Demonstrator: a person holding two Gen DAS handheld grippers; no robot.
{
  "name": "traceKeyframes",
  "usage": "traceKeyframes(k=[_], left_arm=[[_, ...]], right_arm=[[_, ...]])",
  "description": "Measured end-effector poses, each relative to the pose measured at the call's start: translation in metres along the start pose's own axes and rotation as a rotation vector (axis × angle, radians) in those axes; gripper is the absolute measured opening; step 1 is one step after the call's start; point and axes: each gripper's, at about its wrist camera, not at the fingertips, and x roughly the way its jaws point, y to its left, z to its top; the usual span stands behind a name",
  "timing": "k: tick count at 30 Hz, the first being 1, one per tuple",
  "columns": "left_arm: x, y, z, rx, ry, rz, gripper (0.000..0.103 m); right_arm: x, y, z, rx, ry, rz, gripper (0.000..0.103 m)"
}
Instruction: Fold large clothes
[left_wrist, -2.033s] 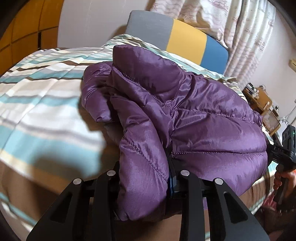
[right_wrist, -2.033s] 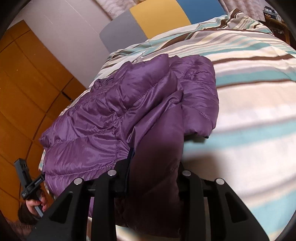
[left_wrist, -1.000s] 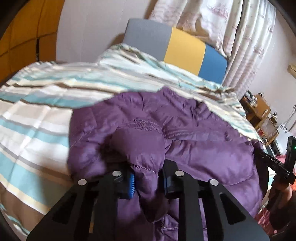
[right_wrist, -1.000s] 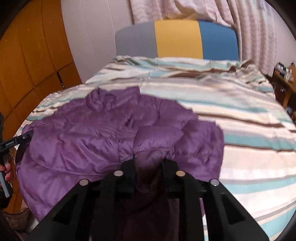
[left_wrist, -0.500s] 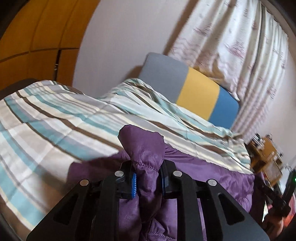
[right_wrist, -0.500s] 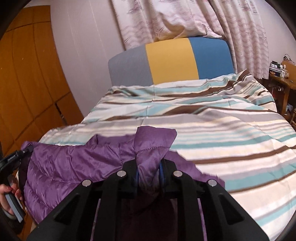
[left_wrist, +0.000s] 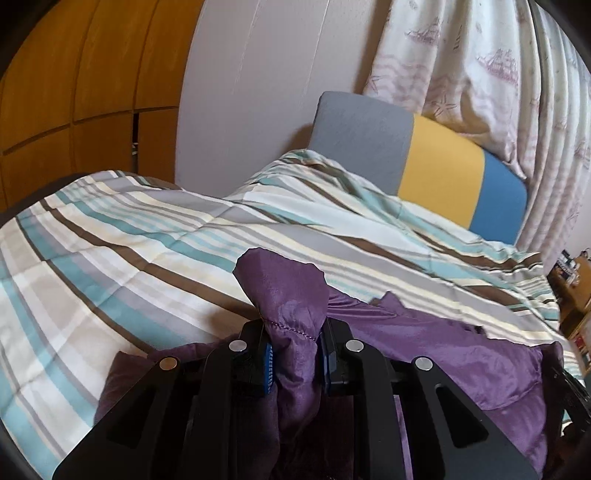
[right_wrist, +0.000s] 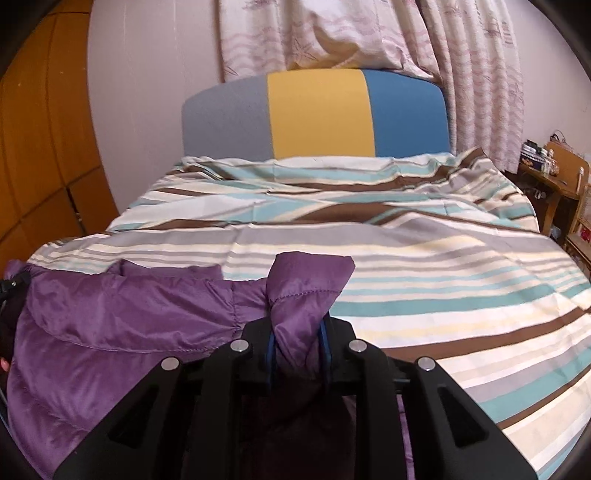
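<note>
A purple quilted puffer jacket (left_wrist: 461, 350) hangs stretched between my two grippers at the near edge of the bed. My left gripper (left_wrist: 295, 354) is shut on a bunched corner of the jacket, which sticks up above the blue pads. My right gripper (right_wrist: 297, 350) is shut on the other corner of the jacket (right_wrist: 110, 325). The rest of the jacket sags below and between them. The lower part is hidden behind the gripper bodies.
The bed carries a striped duvet (right_wrist: 424, 266) in teal, brown, cream and grey. A grey, yellow and blue headboard (right_wrist: 317, 114) stands at the far end under patterned curtains (right_wrist: 351, 33). Wooden wardrobe doors (left_wrist: 74, 92) are at the left. A wooden side table (right_wrist: 554, 170) stands at the right.
Both grippers have lifted and pulled the jacket back toward the near bed edge. The jacket went from a heap on the duvet to hanging spread between the grippers.
</note>
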Motion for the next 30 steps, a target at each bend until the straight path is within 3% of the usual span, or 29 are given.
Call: traceKeyframes(k=[5,12,20,23,26,28,30], left_arm=[[0.023,0.008,-0.013,-0.037,0.063,0.008,0.018],[0.047,0.011,-0.022,-0.047,0.166,0.004,0.018],[0.058,0.005,-0.025,-0.003,0.215,0.043,0.023],[0.058,0.005,-0.024,-0.003,0.22,0.053,0.027],[0.051,0.0,-0.021,0.014,0.228,0.082,0.046],[0.034,-0.006,-0.017,0.046,0.22,0.084,0.071],[0.006,-0.015,-0.015,0.064,0.145,0.112,0.083]], right_arm=[[0.02,0.001,-0.007,-0.003,0.054,-0.025,0.025],[0.056,0.003,-0.015,-0.017,0.214,-0.056,0.039],[0.065,0.006,-0.021,-0.051,0.232,-0.101,0.041],[0.066,0.006,-0.021,-0.047,0.234,-0.11,0.046],[0.067,0.002,-0.02,-0.029,0.239,-0.117,0.053],[0.067,0.0,-0.02,-0.02,0.24,-0.116,0.054],[0.066,0.001,-0.02,-0.025,0.238,-0.123,0.055]])
